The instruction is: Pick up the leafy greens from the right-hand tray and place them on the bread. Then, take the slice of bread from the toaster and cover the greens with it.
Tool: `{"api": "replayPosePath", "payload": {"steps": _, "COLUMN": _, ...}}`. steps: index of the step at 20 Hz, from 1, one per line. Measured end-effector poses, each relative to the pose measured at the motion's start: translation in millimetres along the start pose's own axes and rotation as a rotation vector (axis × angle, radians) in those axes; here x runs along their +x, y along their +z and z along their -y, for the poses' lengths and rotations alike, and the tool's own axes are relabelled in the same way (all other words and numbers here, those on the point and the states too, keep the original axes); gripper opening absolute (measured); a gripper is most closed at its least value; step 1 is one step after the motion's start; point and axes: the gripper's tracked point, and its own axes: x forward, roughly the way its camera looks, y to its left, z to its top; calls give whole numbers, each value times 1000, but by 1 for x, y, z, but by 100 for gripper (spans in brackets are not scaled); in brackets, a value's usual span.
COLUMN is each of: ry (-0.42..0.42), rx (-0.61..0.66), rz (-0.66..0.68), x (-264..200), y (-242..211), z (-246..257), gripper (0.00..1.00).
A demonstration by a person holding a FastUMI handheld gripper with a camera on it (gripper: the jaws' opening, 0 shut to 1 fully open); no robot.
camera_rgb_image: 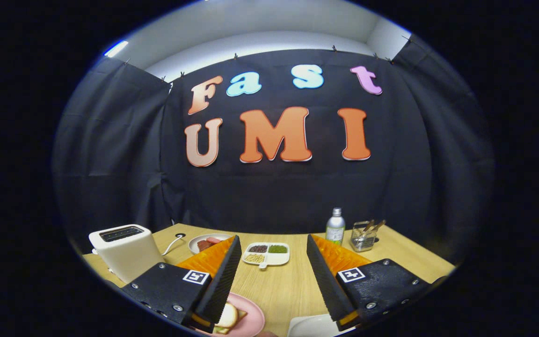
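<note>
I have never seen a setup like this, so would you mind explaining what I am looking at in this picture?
This is a hand-held gripper with two fingers; a person carries it, and a fisheye camera riding on it took this picture, looking forward along the fingers. The two ridged wedges at the bottom are those fingers, spread wide apart with nothing between them, so it holds nothing.

Below is a wooden table. To the left stands a white toaster. Behind it is a small plate with red pieces. Beyond the fingers lies a divided dish of grains and something green, then a bottle and a clear holder with sticks. Under the left finger sits a pink plate with bread. The edge of a white tray shows near the right finger.
</note>
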Motion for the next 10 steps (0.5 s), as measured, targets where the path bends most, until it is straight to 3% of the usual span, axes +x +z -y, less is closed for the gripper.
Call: {"api": "replayPosePath", "payload": {"steps": 10, "ry": -105, "rx": -96, "rz": 281, "x": -36, "y": 64, "z": 29, "gripper": 87}}
